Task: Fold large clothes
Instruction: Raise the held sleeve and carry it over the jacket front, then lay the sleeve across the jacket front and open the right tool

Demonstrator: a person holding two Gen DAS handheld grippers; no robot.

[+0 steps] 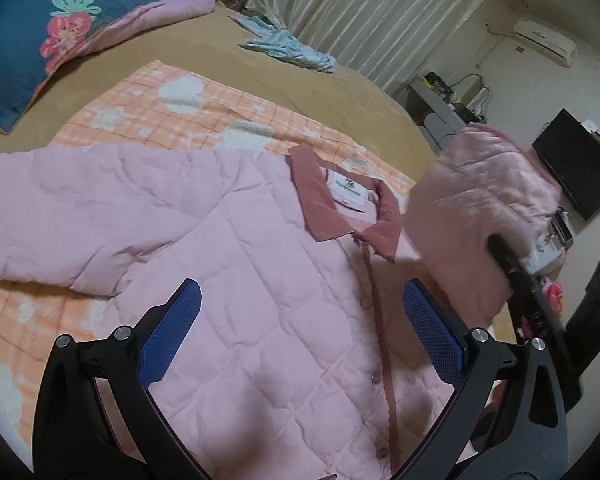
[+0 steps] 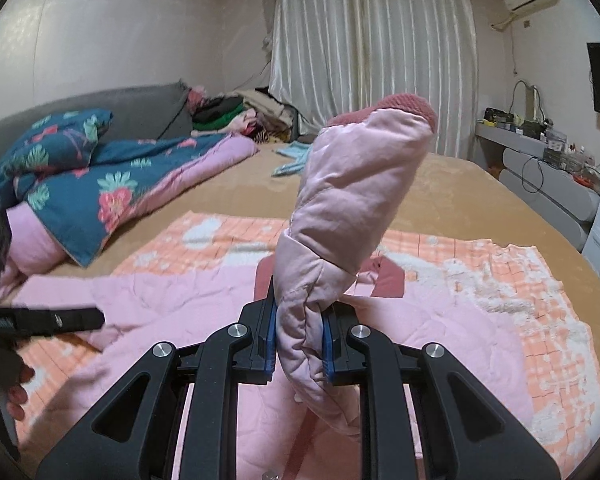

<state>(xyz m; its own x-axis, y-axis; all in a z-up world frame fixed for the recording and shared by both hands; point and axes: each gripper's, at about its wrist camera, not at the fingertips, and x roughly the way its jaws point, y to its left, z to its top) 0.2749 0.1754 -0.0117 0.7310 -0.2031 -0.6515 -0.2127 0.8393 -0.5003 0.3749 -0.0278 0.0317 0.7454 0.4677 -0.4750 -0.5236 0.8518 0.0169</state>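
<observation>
I see the pink quilted jacket (image 1: 236,264) front-up on the checked blanket (image 1: 204,120), dark pink collar (image 1: 340,204) open, my left gripper (image 1: 300,332) spread empty above it, my right gripper (image 2: 299,340) pinching its lifted sleeve (image 2: 352,200).

pink quilted jacket (image 1: 260,280) | spread flat, front up | sleeve (image 2: 352,200) raised upright
</observation>
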